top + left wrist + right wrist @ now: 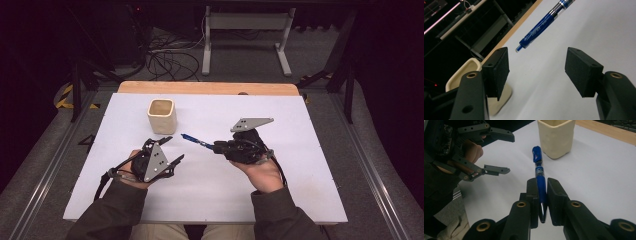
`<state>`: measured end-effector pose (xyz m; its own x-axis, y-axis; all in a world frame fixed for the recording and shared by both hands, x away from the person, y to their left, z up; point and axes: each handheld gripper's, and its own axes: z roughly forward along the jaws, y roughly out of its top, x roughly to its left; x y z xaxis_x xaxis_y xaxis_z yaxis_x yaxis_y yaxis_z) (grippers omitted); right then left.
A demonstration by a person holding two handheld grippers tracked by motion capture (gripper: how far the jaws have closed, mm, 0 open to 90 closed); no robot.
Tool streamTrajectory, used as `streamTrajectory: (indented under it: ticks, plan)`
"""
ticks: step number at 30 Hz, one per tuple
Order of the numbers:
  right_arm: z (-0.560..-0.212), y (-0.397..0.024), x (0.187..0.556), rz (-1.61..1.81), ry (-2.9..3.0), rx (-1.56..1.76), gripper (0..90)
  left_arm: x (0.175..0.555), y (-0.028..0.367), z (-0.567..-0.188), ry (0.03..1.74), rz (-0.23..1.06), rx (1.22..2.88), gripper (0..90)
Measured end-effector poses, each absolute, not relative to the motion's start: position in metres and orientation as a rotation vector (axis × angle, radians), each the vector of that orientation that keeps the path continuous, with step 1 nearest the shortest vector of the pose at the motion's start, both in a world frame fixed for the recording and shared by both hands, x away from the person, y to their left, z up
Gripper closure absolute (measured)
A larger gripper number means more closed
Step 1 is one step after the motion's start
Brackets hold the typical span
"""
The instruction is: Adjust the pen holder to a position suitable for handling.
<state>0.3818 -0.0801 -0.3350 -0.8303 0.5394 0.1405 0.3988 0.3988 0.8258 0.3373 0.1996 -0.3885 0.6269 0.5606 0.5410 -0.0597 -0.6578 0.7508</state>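
The right gripper clamps the pen near its tip; light, stiff, slippery. The left gripper gapes, empty.

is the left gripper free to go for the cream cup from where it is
Probably yes. The left gripper is open and holds nothing, and the cream cup stands just beyond it on bare table. The blue pen, clamped in the right gripper, sits off to the side.

white table frame, floor cables
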Motion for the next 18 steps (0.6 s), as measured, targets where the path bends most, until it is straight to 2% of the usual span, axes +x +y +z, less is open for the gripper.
streamTrajectory:
  ticks: [7,18]
  plan:
    - [-0.336,-0.079,0.381,1.408,2.517,0.84,80.9,0.336,0.188,-0.391,0.339,1.097,2.104,40.9]
    - [-0.338,-0.08,0.38,1.408,2.535,0.84,80.9,0.329,0.173,-0.397,0.216,1.27,2.153,48.5]
